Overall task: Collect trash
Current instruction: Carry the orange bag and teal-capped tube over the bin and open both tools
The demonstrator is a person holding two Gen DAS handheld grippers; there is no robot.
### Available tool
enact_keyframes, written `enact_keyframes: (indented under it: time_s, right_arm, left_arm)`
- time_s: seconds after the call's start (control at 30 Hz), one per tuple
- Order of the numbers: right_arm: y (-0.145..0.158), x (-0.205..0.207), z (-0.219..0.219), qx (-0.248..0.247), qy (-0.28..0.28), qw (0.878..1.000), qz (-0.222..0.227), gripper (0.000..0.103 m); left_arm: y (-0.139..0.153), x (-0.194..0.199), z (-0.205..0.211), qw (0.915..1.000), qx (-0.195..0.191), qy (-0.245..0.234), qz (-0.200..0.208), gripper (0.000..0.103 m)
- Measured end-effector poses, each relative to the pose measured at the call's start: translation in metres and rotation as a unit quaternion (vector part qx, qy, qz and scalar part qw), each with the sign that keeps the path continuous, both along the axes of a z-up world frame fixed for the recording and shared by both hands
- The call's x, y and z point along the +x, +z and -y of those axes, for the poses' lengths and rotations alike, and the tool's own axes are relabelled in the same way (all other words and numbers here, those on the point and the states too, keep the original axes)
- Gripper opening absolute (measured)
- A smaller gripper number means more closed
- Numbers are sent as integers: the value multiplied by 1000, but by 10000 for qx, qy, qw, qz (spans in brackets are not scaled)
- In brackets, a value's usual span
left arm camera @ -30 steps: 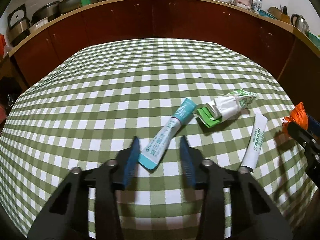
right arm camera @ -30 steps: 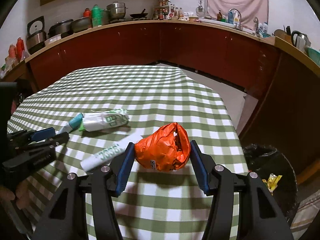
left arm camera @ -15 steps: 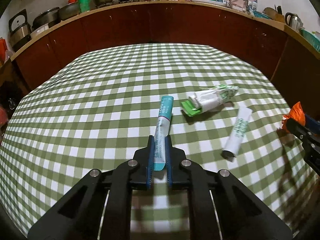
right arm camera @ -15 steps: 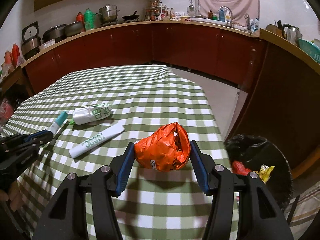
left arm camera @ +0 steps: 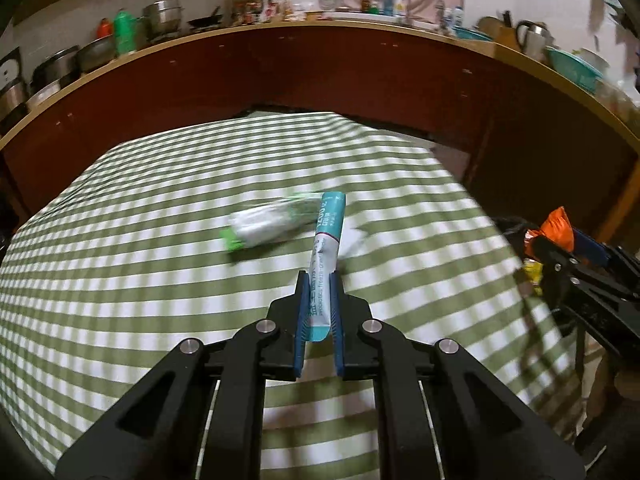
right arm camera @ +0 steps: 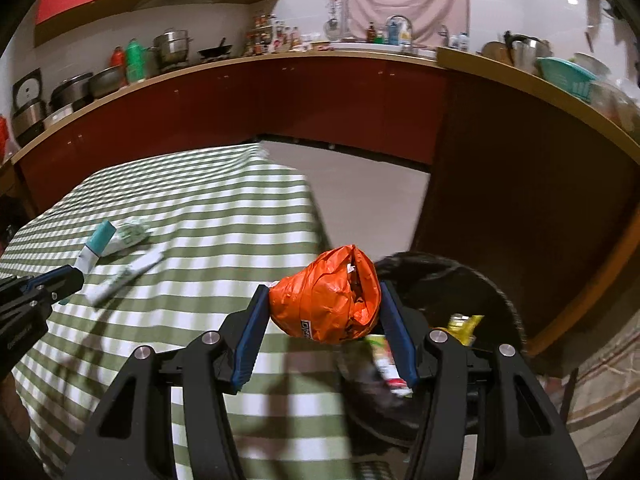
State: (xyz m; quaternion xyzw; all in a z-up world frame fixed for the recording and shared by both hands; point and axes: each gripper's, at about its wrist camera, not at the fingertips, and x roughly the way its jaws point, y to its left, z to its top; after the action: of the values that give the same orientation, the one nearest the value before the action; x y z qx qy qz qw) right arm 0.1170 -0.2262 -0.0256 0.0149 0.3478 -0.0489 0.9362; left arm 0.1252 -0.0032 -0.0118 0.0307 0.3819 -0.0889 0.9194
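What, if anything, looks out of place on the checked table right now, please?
Two pieces of litter lie loose on the checked table: a crumpled white-and-green wrapper and a white sachet. Nothing looks spilled or broken.

The checked tablecloth (right arm camera: pixel 224 216) is largely bare. Two wrappers occupy its near-left area: a crumpled green-and-white packet (right arm camera: pixel 130 234) and a white sachet (right arm camera: pixel 124 276) just beside it. The floor (right arm camera: pixel 360 184) between table and cabinets (right arm camera: pixel 320 112) is open. The black-lined bin (right arm camera: pixel 452 276) stands just off the table's right edge, mouth unobstructed from above, with litter inside.
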Motion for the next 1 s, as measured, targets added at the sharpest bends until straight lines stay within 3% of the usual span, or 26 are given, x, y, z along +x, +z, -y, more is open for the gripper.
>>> enact_keyframes:
  time_s: [0.5,1.0]
  right_arm:
    - [-3,-17,72,-132,-704,9974,49,55]
    - [-15,-17,104,-30,-891,9960,36,55]
  left_arm:
    - [-6,8,118,9960,94,-884,106,10]
    - [-18,24,175,9940,283,-1055,39,10]
